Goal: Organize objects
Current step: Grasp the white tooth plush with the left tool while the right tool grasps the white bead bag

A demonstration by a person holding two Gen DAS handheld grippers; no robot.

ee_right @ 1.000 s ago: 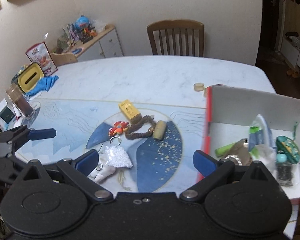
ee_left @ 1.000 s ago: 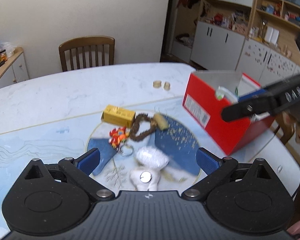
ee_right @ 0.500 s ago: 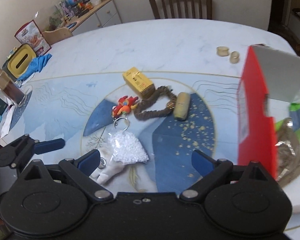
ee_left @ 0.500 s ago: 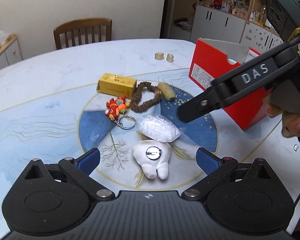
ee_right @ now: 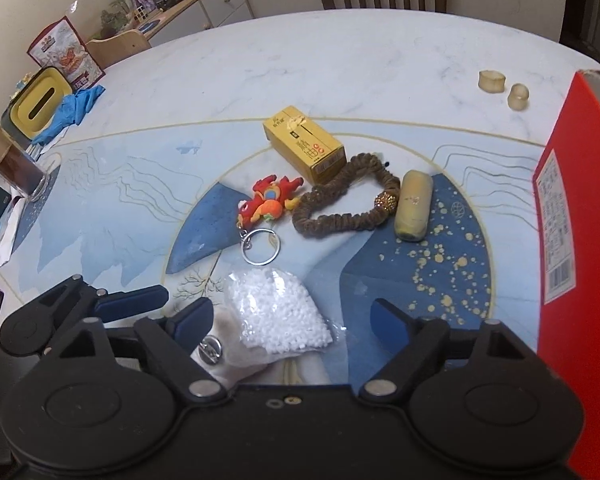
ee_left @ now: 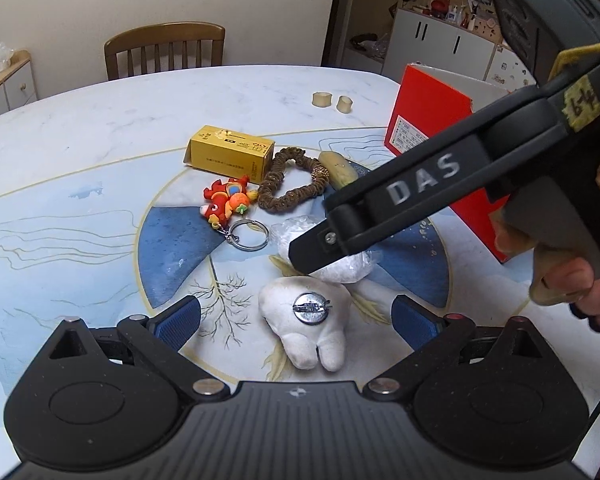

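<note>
Loose objects lie on the table: a white tooth-shaped plush with a metal pin [ee_left: 306, 322], a clear bag of white beads [ee_right: 278, 314], a red toy keychain [ee_right: 270, 202], a brown scrunchie [ee_right: 342, 200], a yellow box [ee_right: 304, 148] and a tan capsule [ee_right: 414, 204]. My left gripper [ee_left: 296, 324] is open, its fingers either side of the plush. My right gripper [ee_right: 292, 318] is open, low over the bead bag, its fingers either side of it. In the left wrist view the right gripper's finger [ee_left: 384, 208] covers part of the bag [ee_left: 342, 266].
A red box [ee_right: 572, 216] stands at the right, its contents hidden now. Two small tan rings [ee_right: 502, 86] lie behind it. A tissue box [ee_right: 38, 102], blue gloves [ee_right: 74, 110] and a jar [ee_right: 16, 168] crowd the left table edge. A wooden chair [ee_left: 164, 50] stands beyond.
My right gripper has moved left from over the red box and down to the bead bag. My left gripper has drawn closer around the tooth plush.
</note>
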